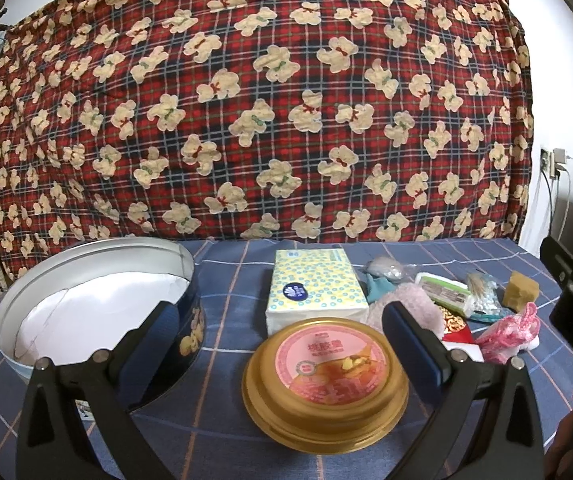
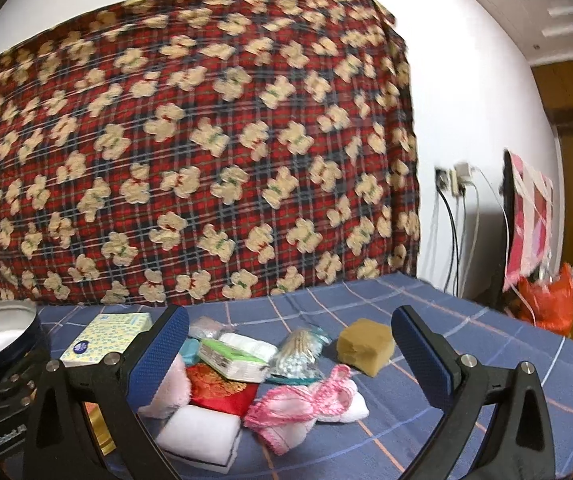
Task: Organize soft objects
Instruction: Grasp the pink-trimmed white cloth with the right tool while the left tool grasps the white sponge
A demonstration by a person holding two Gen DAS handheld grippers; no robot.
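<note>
While both tools stand wide with nothing between their fingers, the left tool point(image 1: 278, 336) hovers over a gold-lidded round tin point(image 1: 325, 380) on the blue checked desk point(image 2: 466, 316). The right tool point(image 2: 288, 344) frames the heap of soft things: white sponge point(image 2: 200, 430), pink lace cloth point(image 2: 306, 402), yellow sponge point(image 2: 364, 346). Farther left lie a tissue pack point(image 1: 314, 284) and an open blue tin point(image 1: 94, 300).

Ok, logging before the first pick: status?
Both claws open, left, right, holding nothing. Soft pile untouched. Tin open. Gold lid sits under left claw.
</note>
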